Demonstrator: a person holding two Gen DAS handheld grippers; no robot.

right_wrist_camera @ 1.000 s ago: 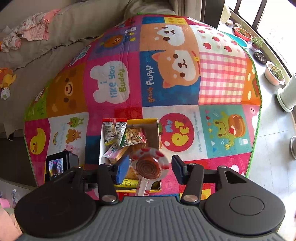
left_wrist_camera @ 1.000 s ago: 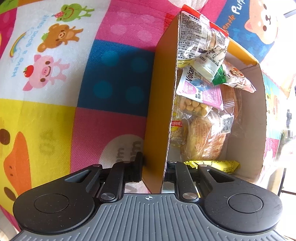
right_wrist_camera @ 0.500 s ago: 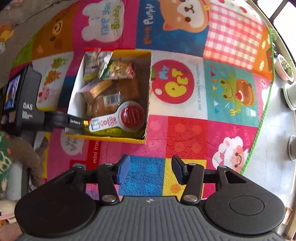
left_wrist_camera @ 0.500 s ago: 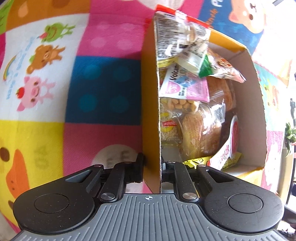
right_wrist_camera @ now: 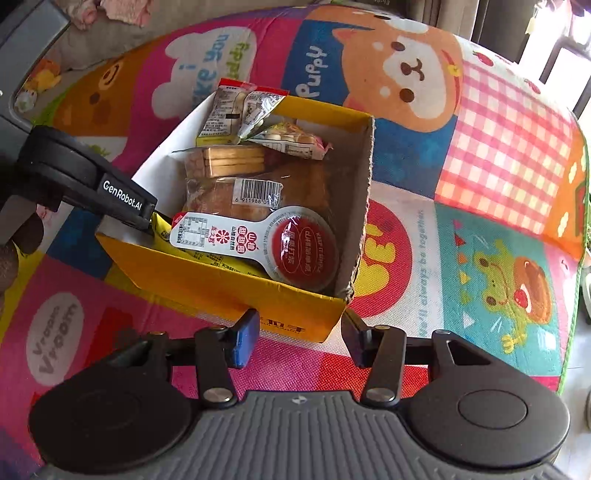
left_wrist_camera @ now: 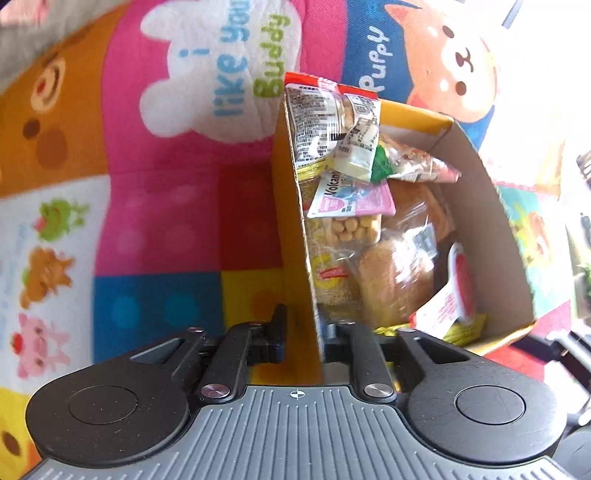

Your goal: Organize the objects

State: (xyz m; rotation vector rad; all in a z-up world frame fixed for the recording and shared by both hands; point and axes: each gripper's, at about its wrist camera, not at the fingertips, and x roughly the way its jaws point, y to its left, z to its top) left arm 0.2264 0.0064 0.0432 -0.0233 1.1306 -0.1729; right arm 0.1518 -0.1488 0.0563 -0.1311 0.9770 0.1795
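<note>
A yellow cardboard box stands on the play mat, packed with snack packets and bagged bread. On top near its front lies a round red-lidded snack with a white tab, also seen in the left wrist view as the red snack. My left gripper straddles the box's left wall; its jaws are opening and the pads stand off the cardboard. From the right wrist view the left gripper sits at the box's near left corner. My right gripper is open and empty, just before the box's front wall.
The colourful animal-print mat spreads all around the box. A grey sofa with clothes and a small soft toy lies beyond the mat's far left. Bright windows are at the far right.
The right gripper, which held the red snack a second ago, left it in the box and sank toward the box's front. The left jaws widened off the wall; the box shifted over the mat.
</note>
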